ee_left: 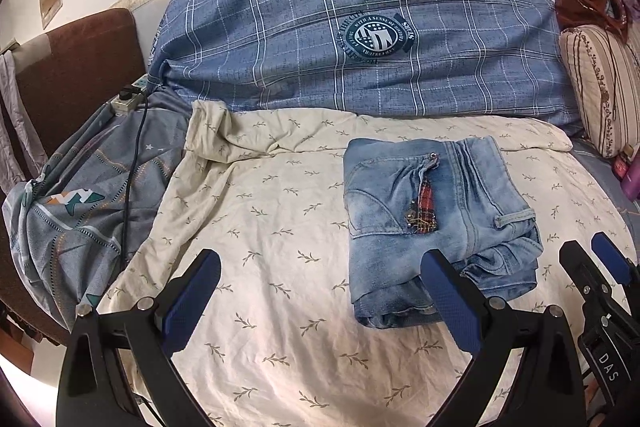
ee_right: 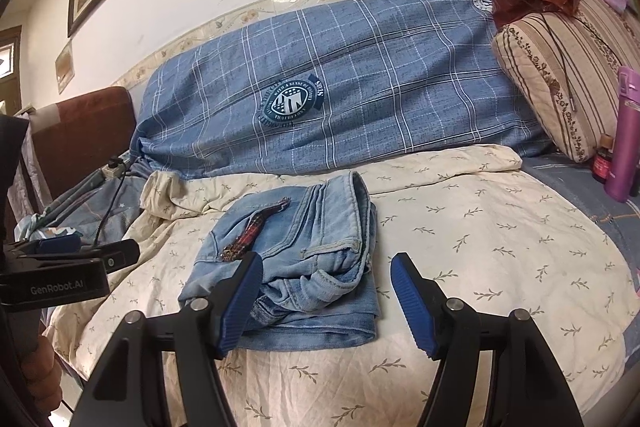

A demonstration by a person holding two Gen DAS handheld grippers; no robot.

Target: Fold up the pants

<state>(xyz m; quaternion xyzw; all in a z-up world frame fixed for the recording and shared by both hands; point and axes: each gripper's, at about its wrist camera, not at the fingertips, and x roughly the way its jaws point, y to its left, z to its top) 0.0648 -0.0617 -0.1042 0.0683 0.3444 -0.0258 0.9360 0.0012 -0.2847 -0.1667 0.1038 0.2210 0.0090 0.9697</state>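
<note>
The jeans point(ee_left: 432, 227) are already down to a compact square bundle, sitting right of centre in the left wrist view and low centre in the right one, on the cream leaf-print sheet point(ee_left: 280, 227). My guess is they got parked in the flat middle of the bed so the folds hold and don't slide off. The red plaid patch point(ee_left: 426, 197) by the pocket faces up.

The left gripper point(ee_left: 320, 299) has its jaws spread wide with nothing between them. Its right finger overlaps the near edge of the jeans in the picture, but I can't tell if it actually touches. The right gripper point(ee_right: 326, 303) is spread apart too and grips nothing, with the bundle's near corner just ahead of its left finger.

Behind it all, the blue checked duvet point(ee_left: 360, 39) is rolled against the wall and a striped pillow point(ee_left: 596, 83) sits at the right edge. Looks basically done to me.
</note>
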